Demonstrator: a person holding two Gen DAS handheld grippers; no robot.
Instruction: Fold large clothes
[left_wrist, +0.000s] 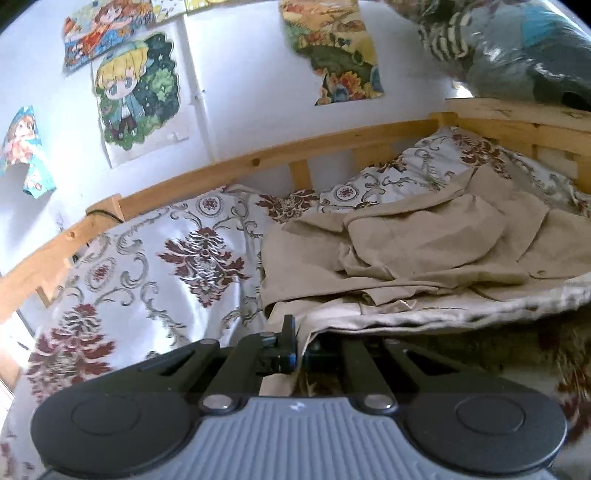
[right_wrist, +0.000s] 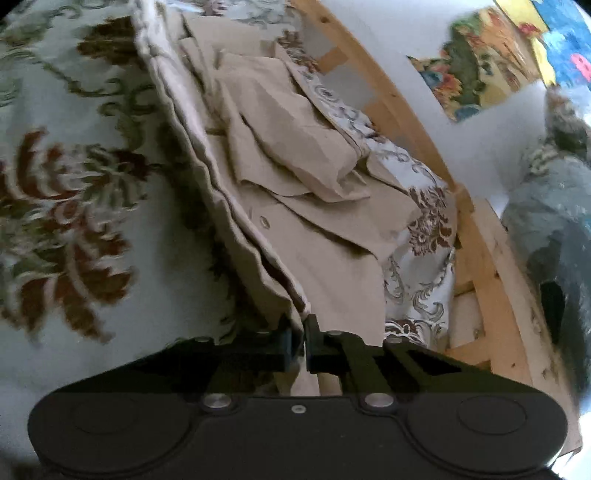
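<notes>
The left gripper (left_wrist: 300, 345) has its black fingers pinched together on the near hem of the large beige cotton coat (left_wrist: 424, 240), and the cloth rises out of the jaws and runs away to the right as a raised, taut edge. To the left of this tool lies the shiny floral bedspread (left_wrist: 166, 266), cream satin with dark red medallions and grey scrolls, smooth and slippery-looking. Ahead of it the coat's body sits in soft, rumpled folds, matte and fairly stiff, with a paler lining showing along the lifted hem. Beyond that curves the pale wooden bed rail (left_wrist: 258, 158), and above it the white wall carries cartoon posters (left_wrist: 136, 92).

The right gripper (right_wrist: 299, 339) is likewise closed on the same coat (right_wrist: 295, 155), clamping a layered, seamed edge that climbs away from the jaws up and to the left like a ridge. To its left is the same bedspread (right_wrist: 74, 206), blurred here. Ahead and slightly right, a small pale button (right_wrist: 263, 222) sits on a flat panel, under crumpled flaps. Further right, the rail (right_wrist: 480, 236) slants past.

Both tools holding one long edge suggests the hem is being lifted to carry it over the body for a fold; gripping at two points should keep the heavy fabric from sagging between them.
</notes>
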